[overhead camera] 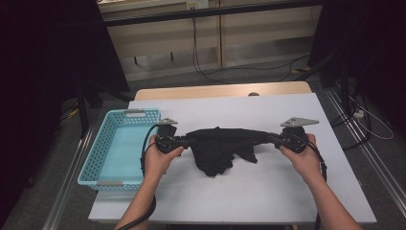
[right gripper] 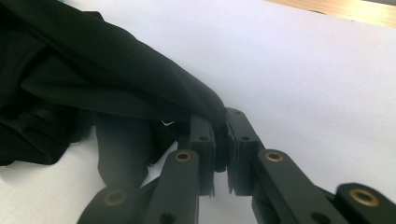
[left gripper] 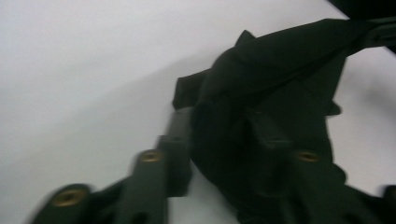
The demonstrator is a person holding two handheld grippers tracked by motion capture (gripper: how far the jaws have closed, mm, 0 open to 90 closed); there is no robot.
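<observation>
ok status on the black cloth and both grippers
Right gripper shut on black cloth edge. Left gripper at the cloth's other end, grip unclear. Cloth strung between them over the table. Blue basket off left, nothing blocking.

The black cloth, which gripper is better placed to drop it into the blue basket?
Probably the left. The left gripper holds the cloth right beside the basket, while the right gripper pinches its far end.

No legible text, label, brand or number anywhere.
</observation>
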